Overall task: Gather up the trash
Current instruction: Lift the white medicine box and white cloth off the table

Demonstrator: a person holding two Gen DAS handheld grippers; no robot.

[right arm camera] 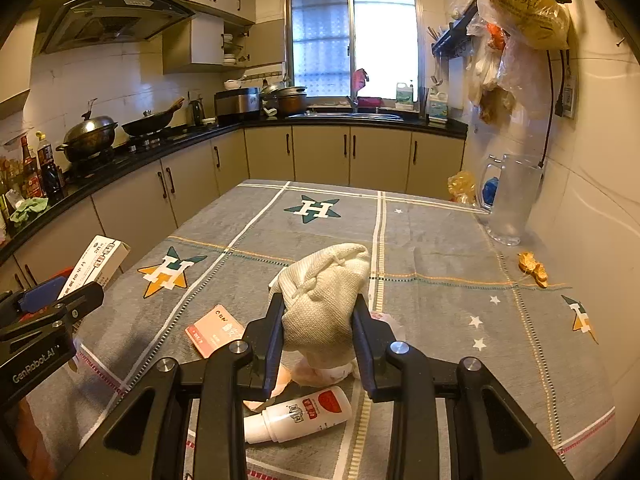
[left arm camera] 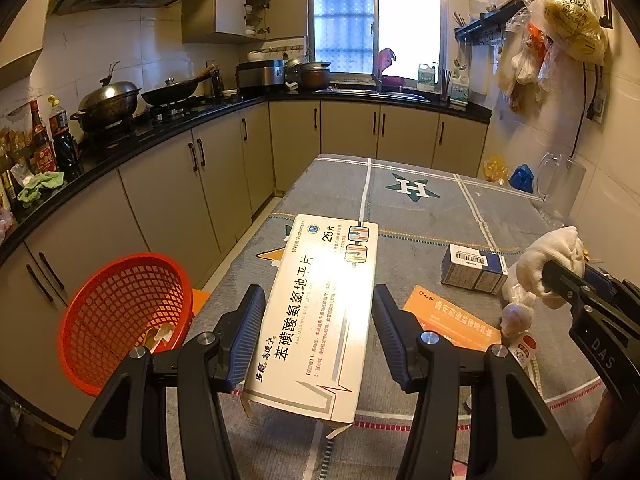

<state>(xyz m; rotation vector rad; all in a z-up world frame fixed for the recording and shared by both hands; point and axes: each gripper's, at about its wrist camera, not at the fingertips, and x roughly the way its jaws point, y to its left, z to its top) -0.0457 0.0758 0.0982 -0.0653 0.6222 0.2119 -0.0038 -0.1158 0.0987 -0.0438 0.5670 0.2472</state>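
My left gripper (left arm camera: 318,320) is shut on a long white medicine box (left arm camera: 320,300), held above the grey tablecloth (left arm camera: 420,216); the box (right arm camera: 96,260) also shows at the left edge of the right wrist view. To its left, beside the table, stands a red mesh basket (left arm camera: 124,316) with a scrap of paper inside. My right gripper (right arm camera: 320,320) is shut on a bunched white cloth pouch (right arm camera: 324,300), lifted off the table. On the cloth below lie a white bottle with a red label (right arm camera: 298,414), an orange card (right arm camera: 216,336) and crumpled plastic (right arm camera: 316,374).
A small blue-and-white box (left arm camera: 474,268) lies on the table right of centre. An orange scrap (right arm camera: 534,268) and a clear jug (right arm camera: 512,200) sit near the right wall. The kitchen counter (left arm camera: 120,148) with pots runs along the left and back.
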